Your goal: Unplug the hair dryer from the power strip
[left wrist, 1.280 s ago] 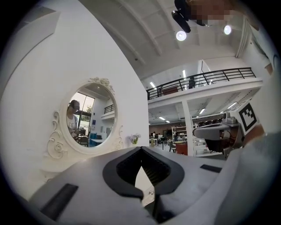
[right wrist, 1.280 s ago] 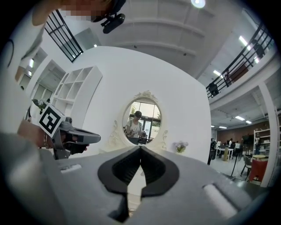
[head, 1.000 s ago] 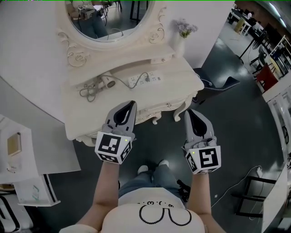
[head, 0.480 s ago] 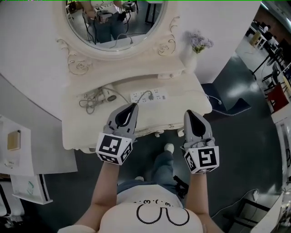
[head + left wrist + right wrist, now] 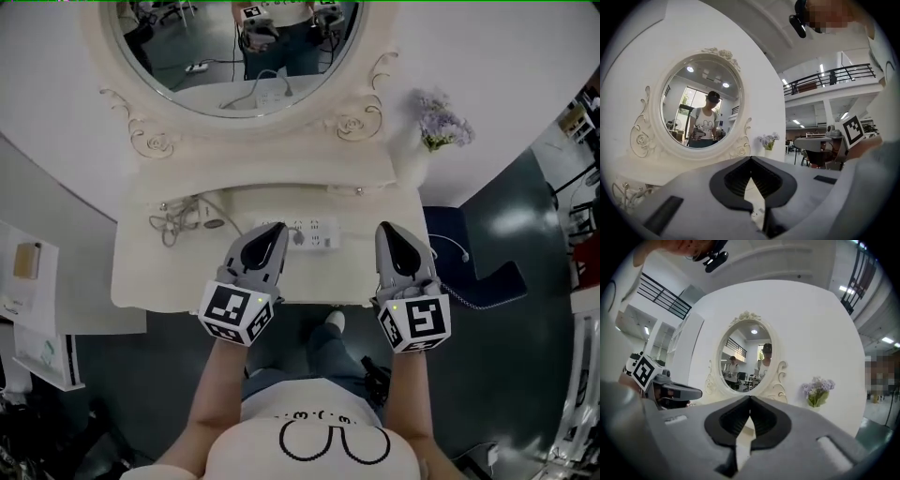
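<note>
In the head view, a white dressing table [image 5: 141,272] with a carved edge is seen across the middle of the frame. It is backed by an oval mirror in a white scrolled frame [image 5: 216,66] at the top. A small pale hair dryer [image 5: 208,223] is laid on the tabletop at centre left. Its grey cable [image 5: 169,225] is bunched in a loose tangle just to its left, and a thin run of it is led rightward toward a white rectangular power strip [image 5: 319,234]. The power strip is laid flat near the centre of the tabletop, and a plug [image 5: 298,237] is seated in it, so the hair dryer is not yet unplugged. A white vase of lilac flowers [image 5: 441,127] is placed at the upper right, beside the mirror.

The left gripper [image 5: 275,229] is held over the front of the table at centre left, with its tip shown at the left end of the power strip. Whether the strip is touched cannot be told. The right gripper [image 5: 384,229] is held beside it at centre right, with its tip just right of the strip and apart from it.

In the left gripper view, the jaws of the left gripper [image 5: 751,158] are seen closed tip to tip, with nothing held between them. The mirror [image 5: 701,105] and the flowers [image 5: 768,140] are seen ahead. In the right gripper view, the jaws of the right gripper [image 5: 750,398] are likewise seen closed and empty.
</note>
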Demonstrator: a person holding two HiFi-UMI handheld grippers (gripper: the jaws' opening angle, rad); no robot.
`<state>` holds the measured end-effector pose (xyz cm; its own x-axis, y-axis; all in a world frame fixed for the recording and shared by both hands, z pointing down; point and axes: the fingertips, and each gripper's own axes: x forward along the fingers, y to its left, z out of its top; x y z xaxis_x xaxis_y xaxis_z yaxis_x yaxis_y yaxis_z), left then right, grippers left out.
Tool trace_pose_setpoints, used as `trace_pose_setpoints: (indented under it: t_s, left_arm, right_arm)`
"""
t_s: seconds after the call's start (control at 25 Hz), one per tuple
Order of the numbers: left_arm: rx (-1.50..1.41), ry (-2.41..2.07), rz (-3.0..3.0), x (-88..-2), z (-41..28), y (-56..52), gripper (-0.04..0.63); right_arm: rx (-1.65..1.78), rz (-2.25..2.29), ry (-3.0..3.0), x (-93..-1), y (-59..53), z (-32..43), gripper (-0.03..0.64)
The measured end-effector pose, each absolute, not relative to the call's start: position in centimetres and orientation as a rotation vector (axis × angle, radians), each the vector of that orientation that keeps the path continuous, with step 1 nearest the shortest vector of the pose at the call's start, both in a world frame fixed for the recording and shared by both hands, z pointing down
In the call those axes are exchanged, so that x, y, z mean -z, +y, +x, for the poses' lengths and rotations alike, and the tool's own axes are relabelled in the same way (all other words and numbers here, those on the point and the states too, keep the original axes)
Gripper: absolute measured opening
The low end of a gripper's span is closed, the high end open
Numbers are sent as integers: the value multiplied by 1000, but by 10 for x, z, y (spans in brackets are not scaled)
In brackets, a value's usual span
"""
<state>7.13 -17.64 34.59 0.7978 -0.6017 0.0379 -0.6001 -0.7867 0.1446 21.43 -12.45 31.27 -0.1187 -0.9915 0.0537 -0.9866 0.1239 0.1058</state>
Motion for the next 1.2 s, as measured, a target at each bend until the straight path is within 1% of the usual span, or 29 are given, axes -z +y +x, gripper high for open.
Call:
trace_pose_setpoints:
  t_s: [0.12, 0.16, 0.2, 0.28, 0.32, 0.56, 0.8, 1.2]
  left_arm:
    - [-42, -1028, 2791, -357, 89, -190, 2]
    - [-64, -1047, 2769, -361, 94, -193, 22]
    - [-78, -1064, 2746, -365, 99, -196, 61]
    - [-86, -1103, 2701, -369, 105, -202, 159]
    - [-86, -1128, 2682, -371, 107, -204, 189]
    - [-124, -1164, 2594, -392, 115, -193, 196]
    - [-229, -1213, 2560, -418, 111, -182, 196]
    - [-365, -1235, 2468, -479, 108, -173, 196]
  right_arm:
    - [40, 1924, -2328, -322, -151, 234, 2]
    - [30, 1892, -2349, -325, -160, 239, 2]
    - [20, 1860, -2367, -329, -167, 243, 2]
    - [7, 1802, -2399, -334, -179, 249, 2]
    - [2, 1776, -2413, -336, -183, 252, 2]
    - [-58, 1652, -2483, -356, -201, 262, 2]
    - [-107, 1553, -2517, -379, -205, 253, 2]
    - [-207, 1513, -2475, -420, -194, 250, 2]
